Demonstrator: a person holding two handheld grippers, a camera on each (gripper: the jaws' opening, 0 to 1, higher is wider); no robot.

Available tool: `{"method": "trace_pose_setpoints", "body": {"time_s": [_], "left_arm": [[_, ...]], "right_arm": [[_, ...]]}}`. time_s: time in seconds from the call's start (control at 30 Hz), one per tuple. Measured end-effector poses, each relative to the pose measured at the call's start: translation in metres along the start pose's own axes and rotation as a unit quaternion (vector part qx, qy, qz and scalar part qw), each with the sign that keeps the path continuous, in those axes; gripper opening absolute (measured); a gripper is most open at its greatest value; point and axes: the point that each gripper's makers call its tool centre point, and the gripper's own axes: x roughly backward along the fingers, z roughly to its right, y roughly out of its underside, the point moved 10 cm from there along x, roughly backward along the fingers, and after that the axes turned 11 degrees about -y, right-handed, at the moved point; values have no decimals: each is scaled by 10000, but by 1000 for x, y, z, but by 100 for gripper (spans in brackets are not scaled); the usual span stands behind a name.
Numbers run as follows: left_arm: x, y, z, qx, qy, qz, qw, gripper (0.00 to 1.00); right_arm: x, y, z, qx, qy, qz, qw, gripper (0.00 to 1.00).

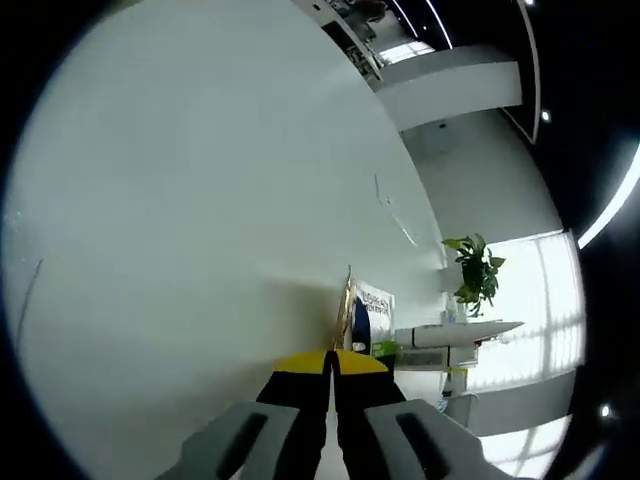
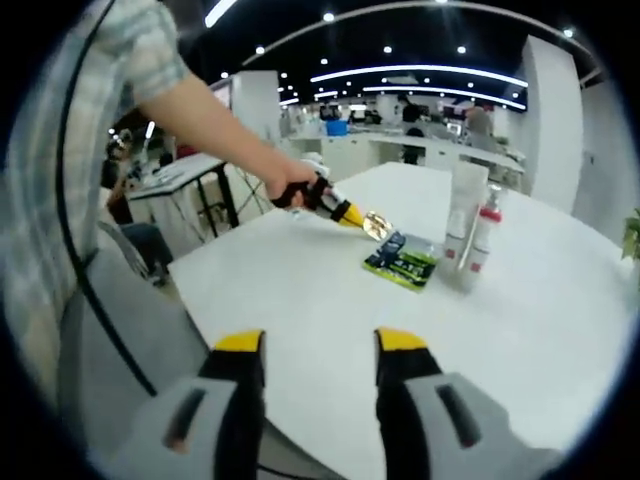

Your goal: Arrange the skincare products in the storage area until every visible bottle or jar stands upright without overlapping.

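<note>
Both views are bright and softly blurred, bending strongly toward their edges. In the left gripper view, glare washes out the windows (image 1: 530, 300) beside the plant (image 1: 475, 270). In the right gripper view, ceiling light strips (image 2: 420, 72) glow above the white table (image 2: 300, 290).
</note>
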Motion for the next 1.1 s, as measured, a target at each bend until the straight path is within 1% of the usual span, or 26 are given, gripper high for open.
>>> {"method": "trace_pose_setpoints", "body": {"time_s": [0.1,0.2,0.3,0.43,0.57,0.73,0.9,1.03,1.1], "left_arm": [[-3,-3,2,-30,-100,-58,9999,1],[-6,-3,4,-70,-201,-218,9995,1],[-9,-2,3,-140,-404,-332,9985,1],[-11,-4,1,-143,-516,-310,9981,2],[-11,-6,1,-278,-654,-442,9965,3],[-10,-9,3,-412,-706,-464,9956,4],[-9,-11,7,-391,-630,-545,9958,14],[-3,-11,8,-492,-730,-637,9941,19],[2,-12,6,-517,-759,-606,9939,21]], "right_arm": [[0,0,0,-1,-15,26,10000,41],[0,0,-1,33,0,-1,10000,41],[1,0,0,4,57,23,10000,41],[2,0,2,11,118,18,9999,41],[3,0,3,-8,183,33,9998,41],[3,0,2,54,188,22,9998,41],[4,0,3,77,220,16,9997,41],[5,-1,3,114,237,40,9996,41],[5,-1,2,138,249,28,9996,41]]}}
